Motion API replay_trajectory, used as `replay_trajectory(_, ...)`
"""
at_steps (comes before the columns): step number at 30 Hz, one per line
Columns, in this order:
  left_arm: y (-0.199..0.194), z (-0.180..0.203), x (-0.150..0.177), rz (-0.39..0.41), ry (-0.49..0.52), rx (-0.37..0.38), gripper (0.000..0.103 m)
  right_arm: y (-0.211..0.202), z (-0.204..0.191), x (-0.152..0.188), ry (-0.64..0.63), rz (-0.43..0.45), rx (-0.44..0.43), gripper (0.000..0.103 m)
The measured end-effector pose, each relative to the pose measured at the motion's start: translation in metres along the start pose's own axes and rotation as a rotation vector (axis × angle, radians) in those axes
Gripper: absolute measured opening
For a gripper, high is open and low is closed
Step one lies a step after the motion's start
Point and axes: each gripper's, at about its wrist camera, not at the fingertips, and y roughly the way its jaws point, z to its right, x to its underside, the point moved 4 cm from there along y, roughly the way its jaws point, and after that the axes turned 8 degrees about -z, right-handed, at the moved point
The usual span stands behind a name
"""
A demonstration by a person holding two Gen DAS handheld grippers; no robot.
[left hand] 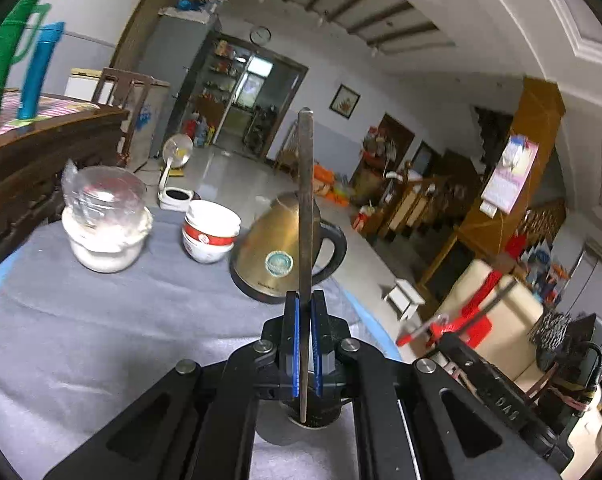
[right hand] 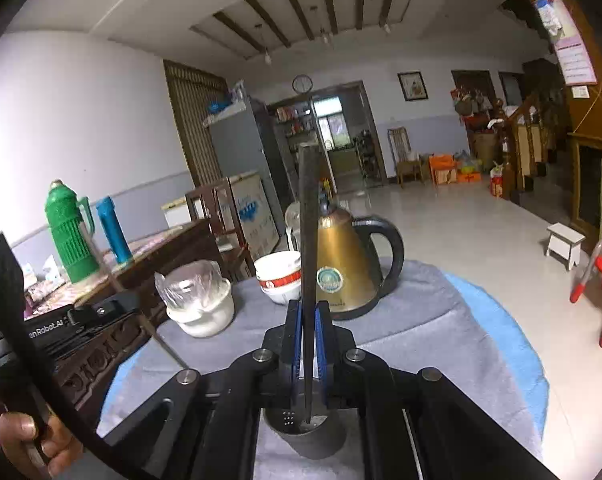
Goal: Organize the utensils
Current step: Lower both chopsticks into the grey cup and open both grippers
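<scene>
My left gripper is shut on a brownish chopstick that stands upright between the blue pads. Its lower end hangs over a dark cylindrical holder on the grey cloth. My right gripper is shut on a darker chopstick, also upright, whose tip is at the mouth of a dark holder. Each gripper shows in the other's view: the right one at the right with its tilted stick, the left one at the left with its stick.
On the grey cloth stand a gold kettle, stacked red-and-white bowls and a plastic-covered white bowl. A wooden sideboard carries a green thermos and a blue flask. A hand is at the lower left.
</scene>
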Motion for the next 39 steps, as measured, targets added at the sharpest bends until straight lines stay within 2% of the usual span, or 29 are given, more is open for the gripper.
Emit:
replay_trajectory(8, 0.056, 0.006, 0.015, -0.119, 0.045, -0.04, 0.006, 0.053, 0.01, 0.015, -0.005, -0.137, -0.013, 0.007)
replay_trajectory(17, 0.086, 0.004, 0.038, -0.242, 0.081, -0.083, 0.006, 0.081, 0.015, 0.033, 0.006, -0.239, -0.028, 0.008)
replay_trajectory(18, 0.086, 0.003, 0.039, -0.248, 0.08, -0.09, 0.008, 0.083, 0.015, 0.034, 0.01, -0.249, -0.026, 0.008)
replay_trajectory(22, 0.077, 0.0, 0.035, -0.246, 0.055, -0.094, 0.051, 0.087, 0.017, 0.036, 0.024, -0.282, -0.018, 0.009)
replay_trajectory(23, 0.072, -0.001, 0.032, -0.231, 0.051, -0.099, 0.056, 0.086, 0.018, 0.035, 0.026, -0.28, -0.011, 0.01)
replay_trajectory(26, 0.05, -0.006, 0.025, -0.182, 0.046, -0.097, 0.057, 0.079, 0.018, 0.031, 0.032, -0.274, 0.016, 0.023)
replay_trajectory(28, 0.03, -0.013, 0.022, -0.148, 0.029, -0.097, 0.059, 0.07, 0.019, 0.028, 0.044, -0.25, 0.022, 0.043)
replay_trajectory(29, 0.022, -0.017, 0.021, -0.133, 0.02, -0.099, 0.063, 0.062, 0.02, 0.026, 0.052, -0.23, 0.032, 0.054)
replay_trajectory(30, 0.011, -0.023, 0.021, -0.117, 0.009, -0.105, 0.065, 0.055, 0.02, 0.024, 0.058, -0.206, 0.036, 0.069)
replay_trajectory(32, -0.009, -0.037, 0.024, -0.089, -0.003, -0.121, 0.069, 0.039, 0.02, 0.024, 0.063, -0.166, 0.048, 0.07)
replay_trajectory(36, -0.035, -0.07, 0.043, -0.091, -0.029, -0.191, 0.075, 0.015, 0.019, 0.033, 0.091, -0.153, 0.04, 0.07)
replay_trajectory(38, -0.044, -0.093, 0.06, -0.118, -0.053, -0.235, 0.075, 0.008, 0.016, 0.043, 0.097, -0.166, 0.025, 0.07)
replay_trajectory(39, -0.045, -0.103, 0.069, -0.139, -0.064, -0.259, 0.075, 0.008, 0.012, 0.053, 0.096, -0.2, 0.014, 0.07)
